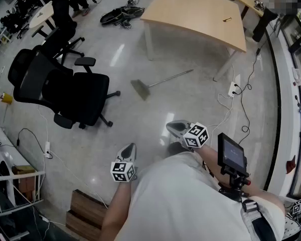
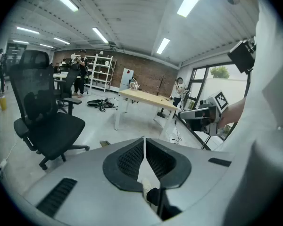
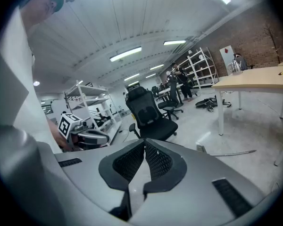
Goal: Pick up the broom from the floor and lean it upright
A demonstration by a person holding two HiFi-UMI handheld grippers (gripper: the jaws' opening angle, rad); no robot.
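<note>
The broom [image 1: 163,79] lies flat on the grey floor ahead of me, its bristle head [image 1: 140,89] to the left and its thin handle running right toward a table leg. Both grippers hang close to my body, well short of it. My left gripper [image 1: 132,145] is shut with nothing between its jaws, which meet at their tips in the left gripper view [image 2: 144,139]. My right gripper [image 1: 169,126] is likewise shut and empty [image 3: 144,142]. The right gripper view shows the broom's handle [image 3: 231,153] low on the floor beyond the jaws.
A black office chair [image 1: 65,89] stands left of the broom. A light wooden table [image 1: 195,14] stands behind it. A power strip [image 1: 234,89] and loose cables lie to the right, near the glass wall. A wooden crate [image 1: 88,210] sits by my left side.
</note>
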